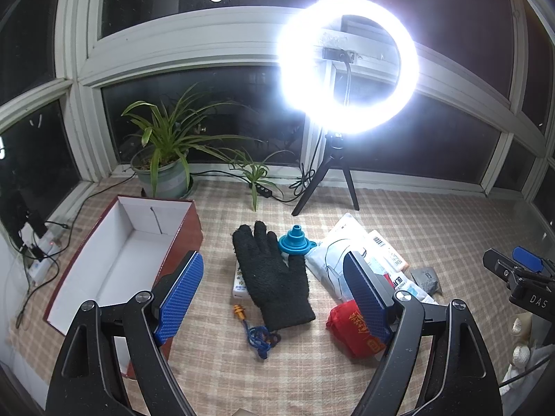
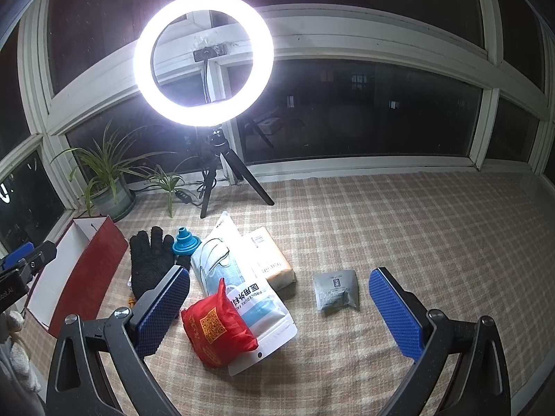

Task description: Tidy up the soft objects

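Observation:
A black fuzzy glove lies flat on the checked cloth, fingers pointing away. My left gripper hovers open above it, blue pads wide on either side, holding nothing. A red fabric pouch rests on a white face-mask packet. My right gripper is open above the pouch and packet, empty. An open red box with a white inside stands at the left. In the left wrist view the right gripper shows at the right edge.
A blue funnel, corded orange earplugs, a beige packet and a small grey sachet lie around. A ring light on a tripod, a potted plant and cables stand by the window.

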The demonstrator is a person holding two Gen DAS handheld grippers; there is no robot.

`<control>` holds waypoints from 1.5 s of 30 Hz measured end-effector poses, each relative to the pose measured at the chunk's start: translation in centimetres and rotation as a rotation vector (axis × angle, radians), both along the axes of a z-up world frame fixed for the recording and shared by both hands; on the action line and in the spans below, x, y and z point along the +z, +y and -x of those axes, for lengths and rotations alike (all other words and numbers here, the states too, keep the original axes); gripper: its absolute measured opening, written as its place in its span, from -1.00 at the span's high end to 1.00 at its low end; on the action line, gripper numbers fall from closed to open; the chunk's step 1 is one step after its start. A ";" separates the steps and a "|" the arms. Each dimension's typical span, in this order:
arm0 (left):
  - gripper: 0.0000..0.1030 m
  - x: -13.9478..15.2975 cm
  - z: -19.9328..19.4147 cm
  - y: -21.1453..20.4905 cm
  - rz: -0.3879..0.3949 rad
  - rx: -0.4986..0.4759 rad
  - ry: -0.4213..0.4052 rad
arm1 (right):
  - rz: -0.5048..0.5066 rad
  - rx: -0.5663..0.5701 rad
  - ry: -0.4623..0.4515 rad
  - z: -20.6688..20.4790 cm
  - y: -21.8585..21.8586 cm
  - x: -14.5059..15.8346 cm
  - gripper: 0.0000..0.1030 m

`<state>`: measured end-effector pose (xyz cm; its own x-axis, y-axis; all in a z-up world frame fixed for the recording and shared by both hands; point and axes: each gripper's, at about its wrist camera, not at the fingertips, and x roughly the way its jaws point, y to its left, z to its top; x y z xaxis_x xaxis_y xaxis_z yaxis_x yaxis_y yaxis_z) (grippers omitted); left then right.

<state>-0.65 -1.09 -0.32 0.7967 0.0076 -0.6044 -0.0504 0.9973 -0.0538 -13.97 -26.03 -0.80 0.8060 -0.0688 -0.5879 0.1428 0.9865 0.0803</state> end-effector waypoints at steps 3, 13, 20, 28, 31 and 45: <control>-0.61 -0.1 0.0 -0.1 0.000 0.000 0.001 | 0.000 0.000 0.002 -0.1 0.0 0.0 -0.98; -0.61 -0.8 -0.3 -0.3 0.002 -0.001 0.008 | -0.009 0.001 0.016 -0.3 -0.1 -0.3 -0.98; -0.61 -1.1 -0.4 -0.3 0.004 -0.003 0.013 | -0.014 0.004 0.030 -0.6 -0.1 -0.5 -0.98; -0.61 -1.5 -0.9 -0.1 0.008 -0.004 0.030 | -0.026 0.011 0.049 -1.0 -0.3 -1.0 -0.98; -0.61 -2.1 -1.1 0.1 0.018 -0.003 0.043 | -0.037 0.014 0.063 -1.2 -0.6 -1.4 -0.98; -0.61 -7.7 -2.7 -0.8 0.154 -0.114 0.198 | -0.124 0.189 0.152 -3.2 -0.1 -4.4 -0.98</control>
<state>2.01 -1.87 -8.04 0.6533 -0.1797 -0.7355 0.0372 0.9779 -0.2059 -10.79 -26.12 -5.19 0.6998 0.1547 -0.6974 -0.0231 0.9807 0.1943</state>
